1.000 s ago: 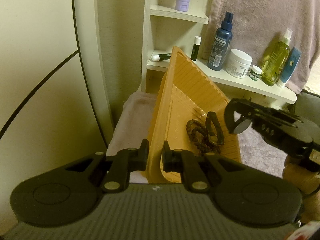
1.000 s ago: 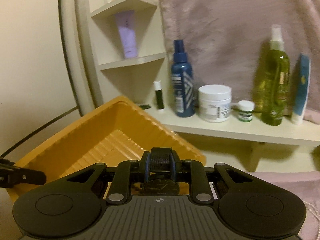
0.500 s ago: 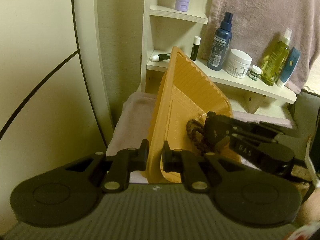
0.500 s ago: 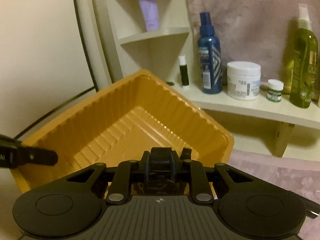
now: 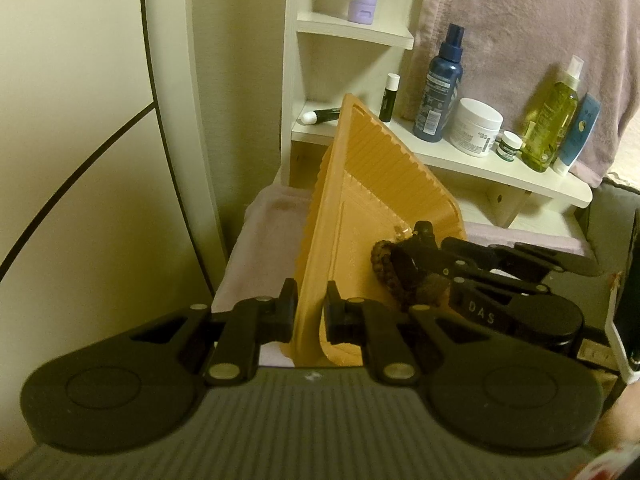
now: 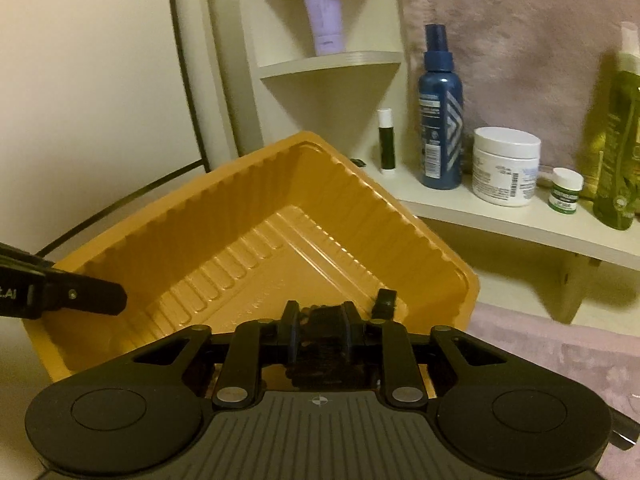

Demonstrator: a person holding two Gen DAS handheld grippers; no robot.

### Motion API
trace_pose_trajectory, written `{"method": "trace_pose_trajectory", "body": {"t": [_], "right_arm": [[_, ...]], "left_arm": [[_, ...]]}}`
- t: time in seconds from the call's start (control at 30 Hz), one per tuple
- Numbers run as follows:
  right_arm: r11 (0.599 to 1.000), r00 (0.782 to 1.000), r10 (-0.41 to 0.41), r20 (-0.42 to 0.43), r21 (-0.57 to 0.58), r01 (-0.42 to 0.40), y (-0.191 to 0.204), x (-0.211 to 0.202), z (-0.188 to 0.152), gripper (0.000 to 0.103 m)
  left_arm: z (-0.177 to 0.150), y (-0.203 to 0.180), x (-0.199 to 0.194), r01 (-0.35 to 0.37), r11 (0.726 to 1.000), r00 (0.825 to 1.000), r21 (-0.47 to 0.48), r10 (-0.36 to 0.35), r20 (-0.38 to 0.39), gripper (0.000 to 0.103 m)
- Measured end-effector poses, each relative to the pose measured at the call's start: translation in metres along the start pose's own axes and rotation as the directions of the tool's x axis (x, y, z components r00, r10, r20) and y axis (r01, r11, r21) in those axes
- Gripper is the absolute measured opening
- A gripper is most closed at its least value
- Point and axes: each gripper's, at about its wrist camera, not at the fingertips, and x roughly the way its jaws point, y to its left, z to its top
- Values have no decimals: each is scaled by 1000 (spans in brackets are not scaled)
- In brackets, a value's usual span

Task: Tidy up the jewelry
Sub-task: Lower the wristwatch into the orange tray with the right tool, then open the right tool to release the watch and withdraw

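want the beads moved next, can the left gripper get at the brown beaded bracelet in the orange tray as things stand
Probably not. The left gripper is shut on the rim of the ribbed orange plastic tray, holding it tilted, and the right gripper sits right at the brown beaded bracelet.

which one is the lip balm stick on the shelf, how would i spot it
Find the long white shelf against the pinkish towel, where bottles and jars stand in a row. At its left end, just left of the blue spray bottle, stands the lip balm stick. It is the thinnest thing there: a slim dark green tube with a white cap, far shorter than the bottle beside it.
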Motion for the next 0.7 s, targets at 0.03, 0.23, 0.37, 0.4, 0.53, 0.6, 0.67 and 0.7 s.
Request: {"method": "trace_pose_trajectory", "body": {"t": [0.03, 0.23, 0.37, 0.4, 0.53, 0.6, 0.67, 0.7], "right_arm": [[1000, 1000, -4, 0, 3, 4, -1, -1, -1, 44], [1000, 1000, -22, -1, 20, 22, -5, -4, -4, 57], [999, 1000, -30, 3, 30, 30, -7, -7, -5, 59], [999, 999, -31, 8, 30, 31, -6, -8, -5, 59], [999, 999, -33, 19, 32, 33, -5, -14, -4, 60], [999, 999, -34, 24, 37, 33, -6, -18, -3, 60], [998, 998, -49, 39, 51, 47, -8, -24, -3, 60], [997, 998, -55, 45, 61, 52, -10, -28, -4, 60]], "left_arm": [[0, 1, 0, 1, 1000, 1000, -1, -1, 0, 11], [1, 1, 0, 1, 1000, 1000, -3, -1, 0, 11], [1, 0, 0, 1, 1000, 1000, -2, -1, 0, 11], [1, 1, 0, 1, 1000, 1000, -3, -1, 0, 11], [1, 1, 0, 2, 1000, 1000, -4, -2, 0, 11], [2, 0, 0, 1, 1000, 1000, -2, -1, 1, 11], [1, 0, 0, 2, 1000, 1000, -3, -2, 0, 11], [1, 0, 0, 1, 1000, 1000, -2, -1, 0, 11]]}}
